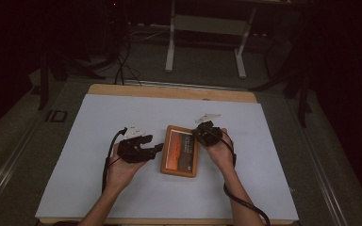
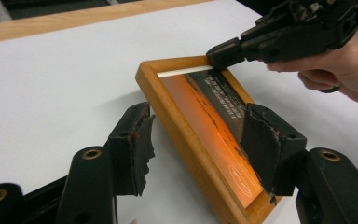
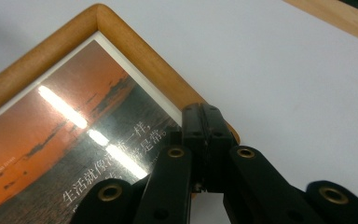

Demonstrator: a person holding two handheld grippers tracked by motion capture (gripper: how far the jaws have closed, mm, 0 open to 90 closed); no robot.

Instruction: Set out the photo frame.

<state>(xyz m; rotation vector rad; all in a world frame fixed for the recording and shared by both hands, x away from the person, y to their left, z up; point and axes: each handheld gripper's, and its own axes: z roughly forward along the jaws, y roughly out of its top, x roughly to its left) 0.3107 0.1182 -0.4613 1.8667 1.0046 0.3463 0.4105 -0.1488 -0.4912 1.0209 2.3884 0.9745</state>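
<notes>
A wooden picture frame (image 1: 180, 150) lies flat in the middle of the white sheet, holding an orange and dark sunset print with white writing (image 3: 98, 154). My left gripper (image 1: 158, 147) is open beside the frame's left side. Its jaws (image 2: 198, 112) straddle that wooden rail (image 2: 186, 135), one over the sheet and one over the print, and neither pad presses on it. My right gripper (image 1: 197, 134) is shut, with its closed tips (image 3: 204, 112) resting on the rail by the frame's far right corner (image 2: 223, 53). Nothing shows between its jaws.
The white sheet (image 1: 122, 188) covers most of a wooden table, whose bare far edge (image 1: 169, 92) shows beyond it. A cable (image 1: 247, 207) trails from the right gripper toward the near edge. A desk's white legs (image 1: 169, 52) stand on the floor behind.
</notes>
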